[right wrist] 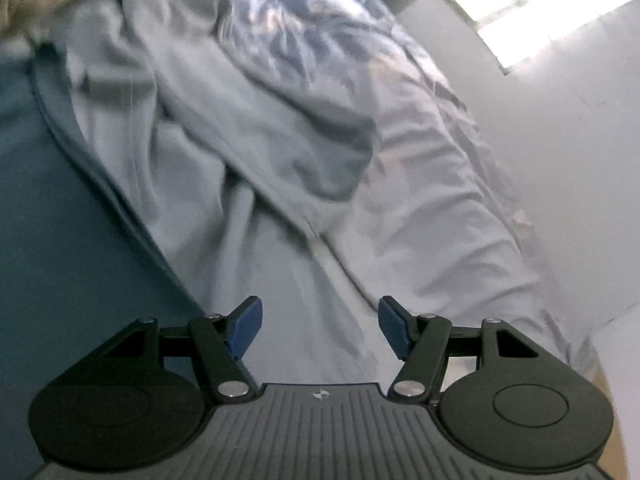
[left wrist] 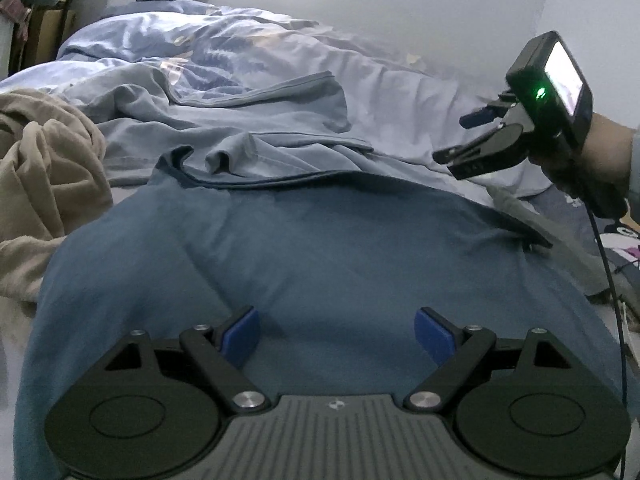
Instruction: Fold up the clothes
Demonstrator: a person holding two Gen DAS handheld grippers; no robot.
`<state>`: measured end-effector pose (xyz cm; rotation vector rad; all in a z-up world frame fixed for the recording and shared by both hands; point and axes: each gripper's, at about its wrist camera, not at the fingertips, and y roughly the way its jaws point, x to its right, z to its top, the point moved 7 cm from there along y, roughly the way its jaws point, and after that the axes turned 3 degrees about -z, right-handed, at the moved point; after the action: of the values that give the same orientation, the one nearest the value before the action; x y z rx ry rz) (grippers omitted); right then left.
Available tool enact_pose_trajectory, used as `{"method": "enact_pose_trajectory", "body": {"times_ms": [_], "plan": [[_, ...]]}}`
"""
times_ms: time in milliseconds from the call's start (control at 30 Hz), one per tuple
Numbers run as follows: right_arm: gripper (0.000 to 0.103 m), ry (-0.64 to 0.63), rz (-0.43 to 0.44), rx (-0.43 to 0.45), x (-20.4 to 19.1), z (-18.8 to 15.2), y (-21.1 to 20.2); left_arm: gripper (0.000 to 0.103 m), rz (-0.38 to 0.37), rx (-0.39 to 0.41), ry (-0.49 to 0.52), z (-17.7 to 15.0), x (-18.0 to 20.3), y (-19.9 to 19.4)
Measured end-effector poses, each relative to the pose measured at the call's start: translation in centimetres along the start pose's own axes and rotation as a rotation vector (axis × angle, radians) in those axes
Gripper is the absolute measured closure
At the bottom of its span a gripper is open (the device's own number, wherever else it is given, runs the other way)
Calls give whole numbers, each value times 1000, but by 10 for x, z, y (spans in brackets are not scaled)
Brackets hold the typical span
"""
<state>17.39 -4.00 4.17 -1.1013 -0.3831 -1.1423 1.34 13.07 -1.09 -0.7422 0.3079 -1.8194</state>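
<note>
A dark blue garment [left wrist: 320, 248] lies spread flat on the bed, its hem edge running across the middle of the left wrist view. My left gripper [left wrist: 335, 334] hovers over its near part, open, with nothing between the blue pads. Behind it lies a crumpled light blue garment [left wrist: 248, 120]. My right gripper [left wrist: 452, 140], held in a hand, hangs above the dark garment's far right corner. In the right wrist view this gripper [right wrist: 320, 330] stands open over the light blue cloth [right wrist: 240, 152], empty, with the dark blue garment [right wrist: 60, 220] to its left.
A beige blanket [left wrist: 44, 184] is bunched at the left. A pale patterned duvet [left wrist: 224, 40] covers the far side of the bed, against a white wall [right wrist: 560, 152]. A black cable [left wrist: 612, 280] hangs from the right gripper. Patterned fabric [left wrist: 624, 236] shows at the right edge.
</note>
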Motion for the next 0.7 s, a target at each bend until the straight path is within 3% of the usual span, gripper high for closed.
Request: {"method": "enact_pose_trajectory", "body": {"times_ms": [133,267,400,533,700], "plan": [[38,24,173,87,-35,29,-27,17,-2,5,-14,0,-1,-4],[38,-57,338,143,-89,58,-41,17,-16,10,-47,2,-4,-12],[38,-156,392,172,-136,83,-28,17,-29,17,-68,2,-8,-24],[38,-131,422,171,-165,105,-2,17,-34,7,-58,0,-12,-30],[38,-108,384,192,-180,125,22,17,-42,3,-64,-2,-14,-32]]}}
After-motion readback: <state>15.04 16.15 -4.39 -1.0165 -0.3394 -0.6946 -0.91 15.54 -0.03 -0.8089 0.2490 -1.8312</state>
